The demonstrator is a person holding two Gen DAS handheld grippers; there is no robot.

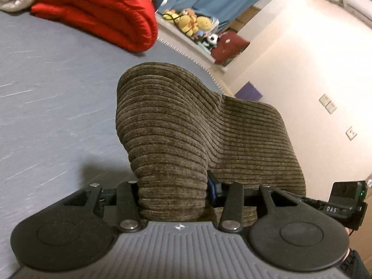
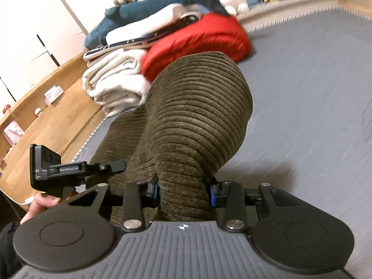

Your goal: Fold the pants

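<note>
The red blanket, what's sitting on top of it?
In the right wrist view, folded white bedding and a blue plush shark lie over the red blanket. The brown corduroy pants hide its near edge.

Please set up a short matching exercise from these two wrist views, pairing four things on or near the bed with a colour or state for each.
Things:
1. corduroy pants
2. folded quilt
3. shark plush
4. bed sheet

Descriptions:
A. red, lying at the far side of the bed
B. teal, lying on top of a stack of bedding
C. grey, spread flat
D. olive-brown, bunched between the pads of the left gripper and the right gripper

Pairs: 1-D, 2-A, 3-B, 4-C
</note>
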